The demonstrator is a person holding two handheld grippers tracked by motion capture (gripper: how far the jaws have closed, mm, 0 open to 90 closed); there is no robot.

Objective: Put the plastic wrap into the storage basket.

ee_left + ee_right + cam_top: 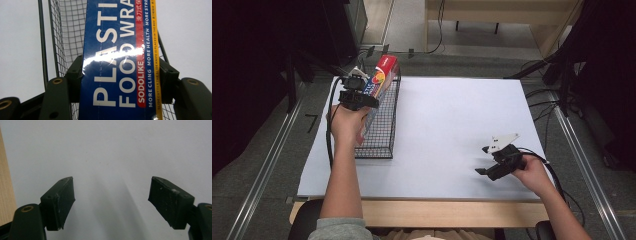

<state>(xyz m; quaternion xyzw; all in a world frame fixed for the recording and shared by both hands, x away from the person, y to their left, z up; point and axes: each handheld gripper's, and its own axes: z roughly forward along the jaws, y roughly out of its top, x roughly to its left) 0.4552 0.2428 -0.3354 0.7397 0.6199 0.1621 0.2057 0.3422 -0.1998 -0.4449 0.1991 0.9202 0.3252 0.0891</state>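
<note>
With the left gripper [362,84] clamped across the plastic wrap box [120,62], its long axis points forward-down into the wire basket [382,131] directly below; right gripper [111,202] idles open, well apart.

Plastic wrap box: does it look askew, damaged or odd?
No damage shows. The plastic wrap box is tilted, one end above the wire basket, clamped in the left gripper, not lying inside.

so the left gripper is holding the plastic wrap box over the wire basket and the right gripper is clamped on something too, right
Not quite. The right gripper is open with nothing between its jaws, as the right gripper view shows. The left gripper does hold the plastic wrap box over the wire basket.
</note>
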